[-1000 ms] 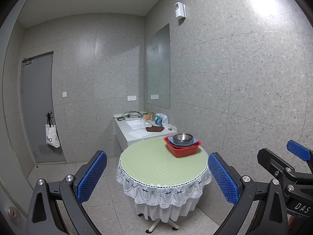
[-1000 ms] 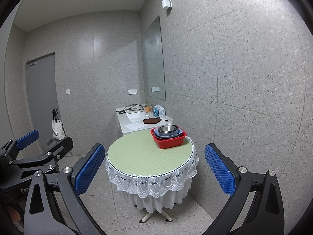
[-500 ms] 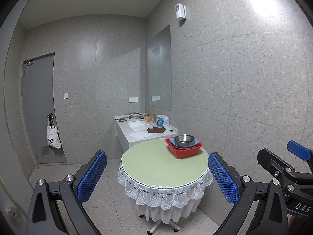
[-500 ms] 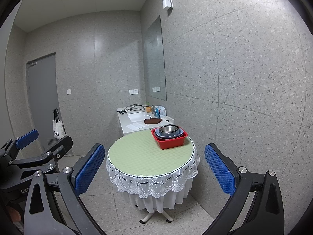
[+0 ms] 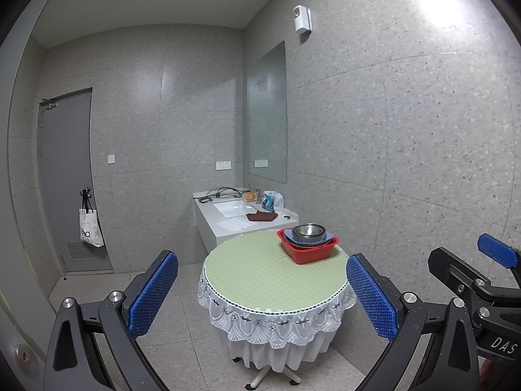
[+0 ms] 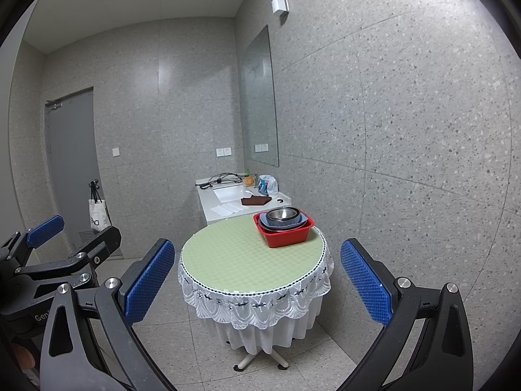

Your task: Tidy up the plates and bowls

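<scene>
Left wrist view: left gripper (image 5: 262, 296) & right gripper (image 6: 254, 280) both spread wide, empty, well back from table (image 5: 260, 273). Metal bowl (image 5: 308, 230) nested on blue dishes in red bin (image 5: 309, 252), table's 1 o'clock. Either pre-sort or already stacked; can't tell which.

Both my wrist views sit side by side, well back, facing the round surface (image 5: 260, 270) (image 6: 241, 247); both share it and the sink corner (image 5: 234, 210) (image 6: 228, 195).
</scene>
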`<state>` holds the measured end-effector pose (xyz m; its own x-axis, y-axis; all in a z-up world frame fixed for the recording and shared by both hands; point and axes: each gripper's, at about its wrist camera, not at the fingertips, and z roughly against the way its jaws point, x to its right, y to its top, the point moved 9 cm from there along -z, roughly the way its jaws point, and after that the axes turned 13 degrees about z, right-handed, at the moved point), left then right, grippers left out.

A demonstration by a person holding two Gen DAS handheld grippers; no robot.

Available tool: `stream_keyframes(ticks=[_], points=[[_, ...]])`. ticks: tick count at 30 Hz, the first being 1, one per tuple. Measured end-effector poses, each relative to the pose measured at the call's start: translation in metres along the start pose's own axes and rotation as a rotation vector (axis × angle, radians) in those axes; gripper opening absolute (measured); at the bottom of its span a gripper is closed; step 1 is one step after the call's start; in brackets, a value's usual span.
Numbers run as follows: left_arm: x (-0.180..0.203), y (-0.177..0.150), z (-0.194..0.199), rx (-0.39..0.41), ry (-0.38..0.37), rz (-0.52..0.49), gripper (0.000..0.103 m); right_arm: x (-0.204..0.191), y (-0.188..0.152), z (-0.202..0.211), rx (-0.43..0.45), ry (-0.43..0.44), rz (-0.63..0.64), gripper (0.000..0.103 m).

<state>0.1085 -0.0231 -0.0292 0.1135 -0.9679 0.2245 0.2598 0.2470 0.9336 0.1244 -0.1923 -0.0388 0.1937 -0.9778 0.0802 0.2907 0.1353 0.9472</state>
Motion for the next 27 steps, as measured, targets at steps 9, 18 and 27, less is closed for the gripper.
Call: stream_keyframes(ticks=[9,18,27], points=[[0.0003,-0.0009,-0.0005,0.000,0.001,0.001,0.102,-0.0009,-0.0002,0.0001,0.001,0.000,0.001,0.103],[0.0015,-0.0024,-0.0011,0.002,0.004,0.002,0.102,-0.0002,0.0001,-0.0013,0.004,0.002,0.006,0.103],[0.0013,-0.0033,-0.0034,0.002,0.007,0.003,0.102,0.0000,0.0000,-0.0013,0.006,0.004,0.006,0.103]])
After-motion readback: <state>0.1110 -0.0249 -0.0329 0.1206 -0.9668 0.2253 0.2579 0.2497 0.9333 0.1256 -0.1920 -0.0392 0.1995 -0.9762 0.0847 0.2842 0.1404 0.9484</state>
